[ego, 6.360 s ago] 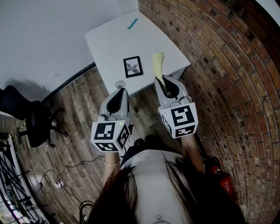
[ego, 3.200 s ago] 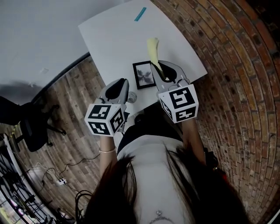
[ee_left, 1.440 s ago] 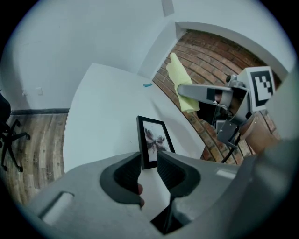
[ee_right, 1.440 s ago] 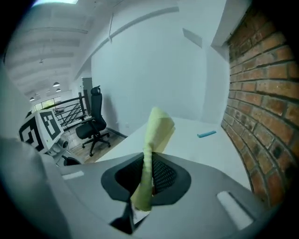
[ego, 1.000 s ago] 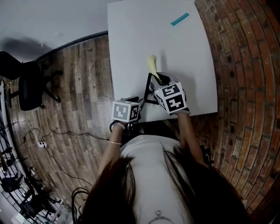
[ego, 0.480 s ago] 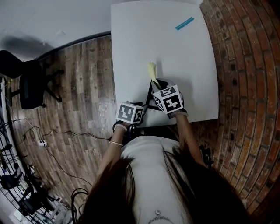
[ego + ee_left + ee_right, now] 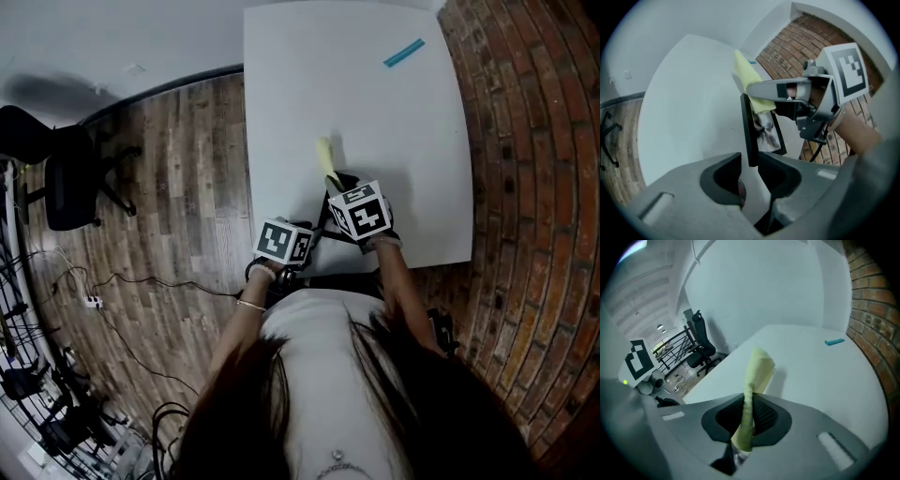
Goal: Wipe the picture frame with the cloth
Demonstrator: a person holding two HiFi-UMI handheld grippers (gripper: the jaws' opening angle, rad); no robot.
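The jaws of my left gripper (image 7: 750, 162) clamp the picture frame (image 7: 767, 135) edge, lower centre; my right gripper (image 7: 749, 416) pinches the yellow cloth (image 7: 757, 370) in its jaws.

No words, no numbers to read — just black-white squares on marker cubes (image 7: 361, 210) of left gripper (image 7: 750, 161), right gripper (image 7: 749, 409).

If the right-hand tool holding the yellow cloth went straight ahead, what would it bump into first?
Probably the bare white table: the right tool, shut on the cloth, points low across it. The blue strip lies right of that line. Depth is hard to judge.
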